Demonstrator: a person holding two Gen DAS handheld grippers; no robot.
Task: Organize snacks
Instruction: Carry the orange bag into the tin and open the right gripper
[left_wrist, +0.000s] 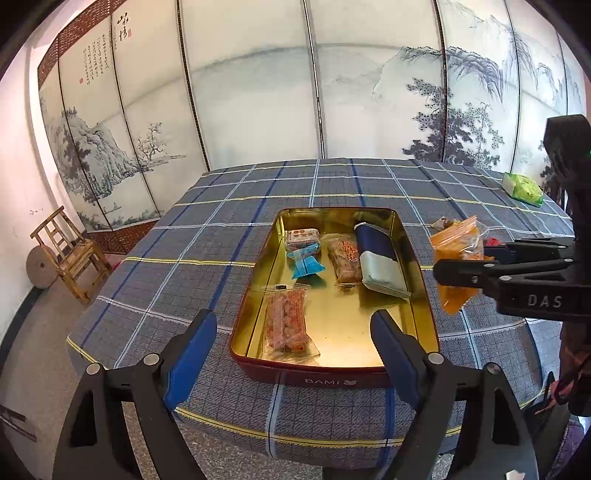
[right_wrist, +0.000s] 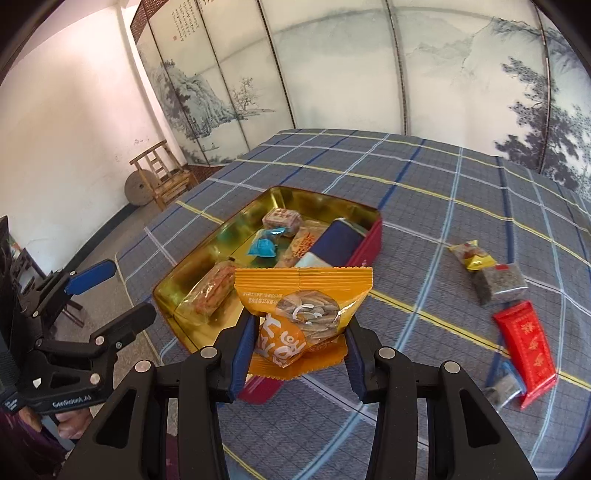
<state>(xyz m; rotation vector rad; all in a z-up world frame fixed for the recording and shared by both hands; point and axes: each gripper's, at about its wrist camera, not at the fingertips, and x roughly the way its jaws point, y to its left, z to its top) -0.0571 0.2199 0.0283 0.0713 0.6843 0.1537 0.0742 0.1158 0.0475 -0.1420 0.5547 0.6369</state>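
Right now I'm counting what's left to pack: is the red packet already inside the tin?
No, the red packet lies on the tablecloth, well apart from the tin.

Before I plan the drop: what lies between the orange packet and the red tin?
Nothing: in the right wrist view, the orange packet hangs in the right gripper above the red tin.

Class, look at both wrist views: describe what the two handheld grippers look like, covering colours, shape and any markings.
Both are black, angular plastic frames with silver rivets and blue-padded fingers. The left gripper carries small white lettering on its body in the right wrist view. The right gripper shows white "DAS" lettering in the left wrist view. No cables are clearly visible.
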